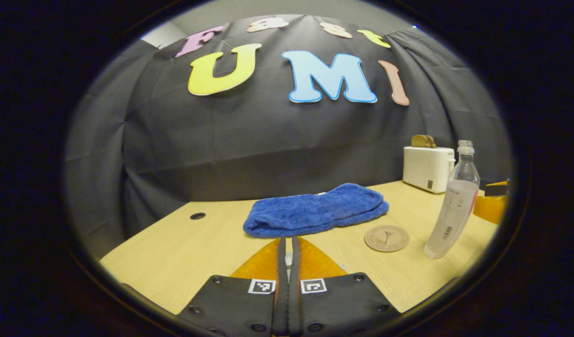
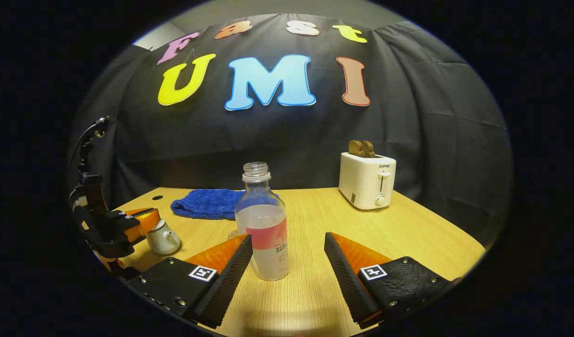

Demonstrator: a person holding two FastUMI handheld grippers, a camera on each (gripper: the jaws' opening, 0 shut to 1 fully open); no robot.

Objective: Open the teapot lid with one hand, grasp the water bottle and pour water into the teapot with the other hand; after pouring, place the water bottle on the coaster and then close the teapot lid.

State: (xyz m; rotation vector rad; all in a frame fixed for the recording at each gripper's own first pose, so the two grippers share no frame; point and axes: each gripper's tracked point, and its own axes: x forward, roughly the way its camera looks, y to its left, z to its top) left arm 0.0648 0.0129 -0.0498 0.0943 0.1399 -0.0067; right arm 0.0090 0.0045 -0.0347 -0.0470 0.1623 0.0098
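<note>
The right claw [image 2: 287, 262] is hanging released, its fingers spread wide to either side of the clear, uncapped plastic water bottle [image 2: 263, 229], which is standing upright on the pale wooden counter [image 2: 408, 234] between them without touching either. In the left gripper view the left claw [image 1: 287, 262] is sitting clenched, fingers pressed together with nothing visible between them, pointing toward the folded blue cloth [image 1: 315, 210], with the round cork coaster [image 1: 386, 238] just beside the bottle. In the right gripper view the small grey teapot [image 2: 163, 238] is lying near the counter's left edge, partly covered by the left claw, so its lid is hard to make out.
</note>
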